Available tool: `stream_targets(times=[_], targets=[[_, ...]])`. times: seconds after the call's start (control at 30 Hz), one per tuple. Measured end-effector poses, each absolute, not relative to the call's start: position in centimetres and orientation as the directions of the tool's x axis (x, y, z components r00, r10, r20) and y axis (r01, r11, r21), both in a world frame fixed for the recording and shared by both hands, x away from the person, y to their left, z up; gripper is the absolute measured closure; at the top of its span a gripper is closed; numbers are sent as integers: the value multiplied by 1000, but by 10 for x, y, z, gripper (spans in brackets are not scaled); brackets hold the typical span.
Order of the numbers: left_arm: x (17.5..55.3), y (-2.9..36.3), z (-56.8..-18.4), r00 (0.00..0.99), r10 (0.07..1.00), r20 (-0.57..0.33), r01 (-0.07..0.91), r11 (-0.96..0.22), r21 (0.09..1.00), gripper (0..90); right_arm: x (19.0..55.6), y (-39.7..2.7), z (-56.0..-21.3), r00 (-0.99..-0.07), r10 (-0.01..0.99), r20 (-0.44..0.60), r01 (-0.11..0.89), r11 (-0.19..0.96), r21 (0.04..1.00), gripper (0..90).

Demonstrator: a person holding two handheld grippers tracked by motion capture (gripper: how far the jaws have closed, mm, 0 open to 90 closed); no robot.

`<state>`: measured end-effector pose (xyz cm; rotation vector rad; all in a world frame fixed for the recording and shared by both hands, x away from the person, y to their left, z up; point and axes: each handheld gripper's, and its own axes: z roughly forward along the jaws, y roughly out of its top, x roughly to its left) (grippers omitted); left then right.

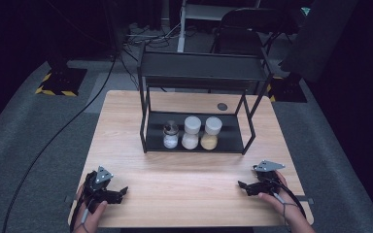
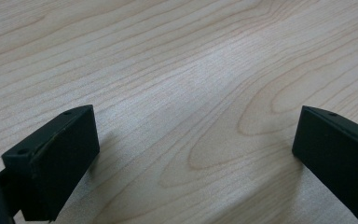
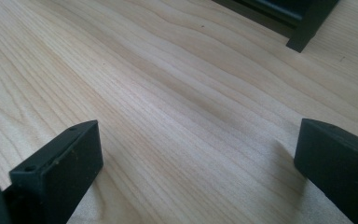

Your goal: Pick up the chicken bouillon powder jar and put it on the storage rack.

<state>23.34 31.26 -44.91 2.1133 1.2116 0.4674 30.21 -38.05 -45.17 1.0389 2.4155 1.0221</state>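
The bench (image 1: 126, 121) carries a black two-tier rack (image 1: 196, 73) at its far middle, and on the rack's lower shelf three jars stand in a row, close together: a clear jar (image 1: 170, 135) with a metal lid on the left, a white jar (image 1: 191, 132) in the middle, and a yellow jar (image 1: 211, 133) on the right. Both tools rest low on the bench's near edge, well apart from the rack. The left tool (image 1: 121, 193) has its jaws wide with only bare wood between them, and the right tool (image 1: 243, 186) is likewise wide and empty, a rack leg (image 3: 307, 28) showing ahead of it. The likely risk is in the reach: the upper shelf hangs low over the jars, so a tool coming in high could strike it, and since the jars crowd each other, wide jaws closing on one could nudge or topple its neighbour.
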Motion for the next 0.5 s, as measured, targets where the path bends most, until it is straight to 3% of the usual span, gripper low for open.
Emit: stream_targets(times=[0.5], targets=[[233,313,-449,510,860,-13,629,-363,688,4,304,-381,-452,-692,722,-7,499,484,719,2]])
